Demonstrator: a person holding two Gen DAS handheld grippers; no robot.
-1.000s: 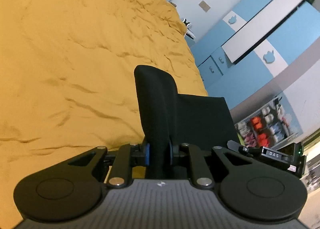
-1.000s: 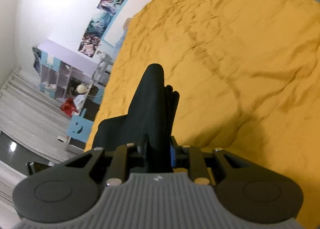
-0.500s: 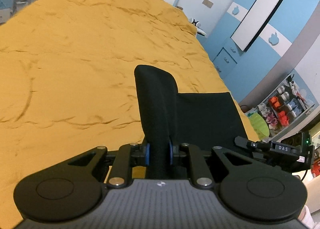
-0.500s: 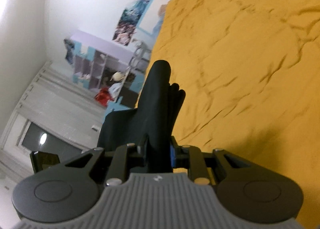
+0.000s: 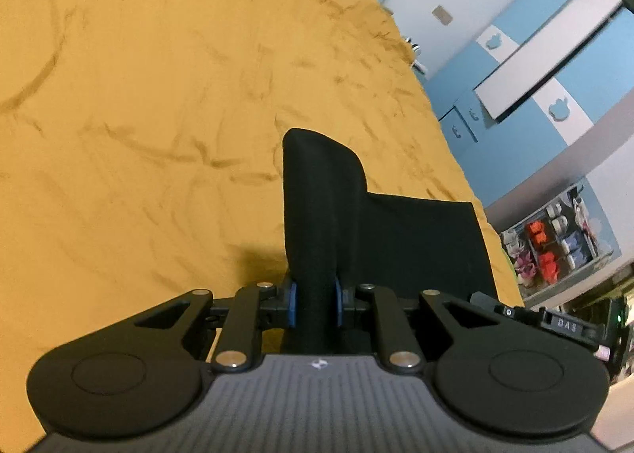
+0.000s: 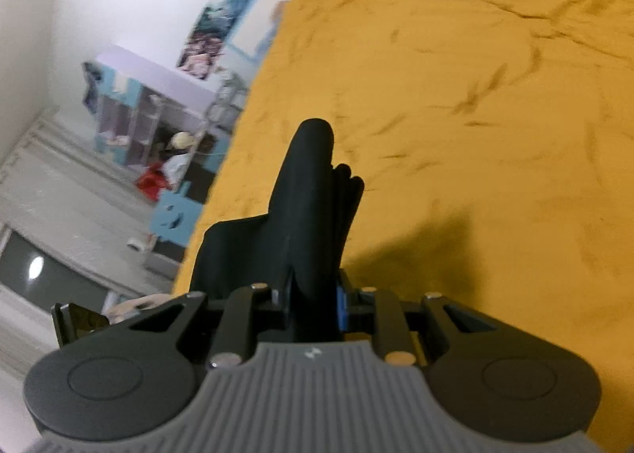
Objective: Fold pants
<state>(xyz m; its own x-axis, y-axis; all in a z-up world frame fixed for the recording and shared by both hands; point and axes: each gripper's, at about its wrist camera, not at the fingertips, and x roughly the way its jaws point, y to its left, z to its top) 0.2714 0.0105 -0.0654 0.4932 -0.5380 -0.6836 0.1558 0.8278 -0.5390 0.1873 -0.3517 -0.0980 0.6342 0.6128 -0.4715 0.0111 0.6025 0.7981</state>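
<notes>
The black pants (image 5: 321, 215) are standing bunched between the left gripper's (image 5: 315, 304) nearly closed jaws, over the yellow bedspread (image 5: 138, 116) ahead. In the right wrist view, the right gripper (image 6: 313, 300) is pinching another fold of pants (image 6: 305, 195), bedspread (image 6: 475, 96) ahead.

I see the black pants (image 5: 420, 239) bunched into a thick, upright fold at each end, the cloth standing up in a rounded hump above each pinch. Between those two humps the plain dark fabric stretches as a flat panel over the mustard-yellow bed (image 5: 138, 116).
</notes>
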